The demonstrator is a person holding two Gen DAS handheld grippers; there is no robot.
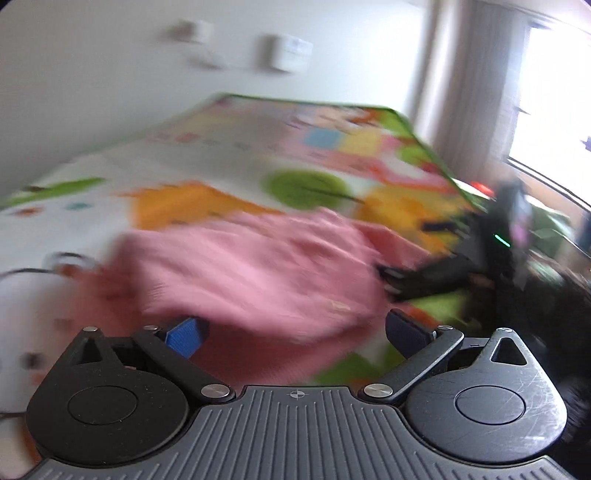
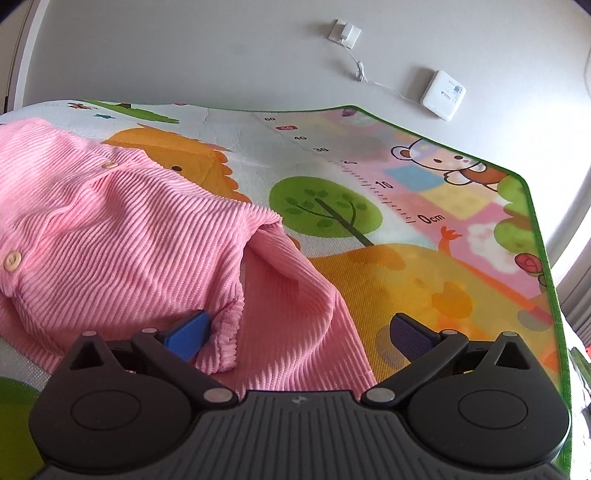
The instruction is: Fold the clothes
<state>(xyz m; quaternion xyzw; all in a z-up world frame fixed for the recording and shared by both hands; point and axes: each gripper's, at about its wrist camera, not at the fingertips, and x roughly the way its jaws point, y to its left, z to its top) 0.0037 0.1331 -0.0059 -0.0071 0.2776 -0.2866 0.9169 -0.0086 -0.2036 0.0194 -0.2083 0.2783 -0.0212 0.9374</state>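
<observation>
A pink ribbed cardigan (image 2: 122, 236) with pale buttons lies rumpled on a colourful play mat (image 2: 424, 236). One sleeve (image 2: 295, 302) runs toward my right gripper (image 2: 299, 332), which is open above the sleeve, holding nothing. In the blurred left wrist view the same cardigan (image 1: 251, 277) lies ahead of my left gripper (image 1: 295, 332), which is open and empty just over its near edge. The other gripper (image 1: 417, 277) shows there at the cardigan's right edge.
The mat's green edge (image 2: 535, 206) runs along the right. A white wall (image 2: 184, 48) behind holds a socket with a cable (image 2: 345, 31) and a small white box (image 2: 443, 94). A curtain and bright window (image 1: 517, 92) are at the right of the left wrist view.
</observation>
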